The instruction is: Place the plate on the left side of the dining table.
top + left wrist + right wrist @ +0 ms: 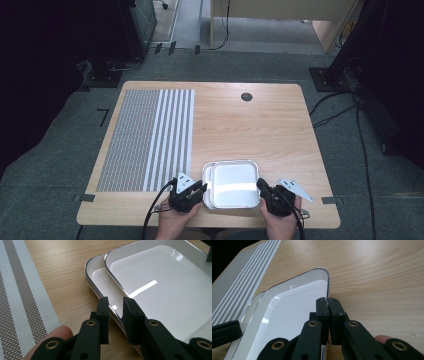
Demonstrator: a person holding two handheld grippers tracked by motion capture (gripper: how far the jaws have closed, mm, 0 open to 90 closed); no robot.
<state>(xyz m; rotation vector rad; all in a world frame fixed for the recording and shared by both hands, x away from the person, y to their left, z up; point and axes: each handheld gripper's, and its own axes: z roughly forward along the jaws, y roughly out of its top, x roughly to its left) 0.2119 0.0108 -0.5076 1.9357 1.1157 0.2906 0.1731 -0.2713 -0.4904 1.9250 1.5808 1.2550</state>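
While right tool [328, 301] pinches upper tray [287, 312] rim, left tool [116, 302] straddles lower tray [96, 272] rim.

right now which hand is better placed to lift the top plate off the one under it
Right. The right gripper is already shut on the top plate's rim, while the left gripper has its jaws apart astride the bottom plate's rim.

A wooden table [260, 120] carries a striped mat [150, 137] and 2 stacked trays [232, 182].

We are seeing even overhead light glaring in streaks off the white trays [155, 287], while the room's far edges are fading into darkness.
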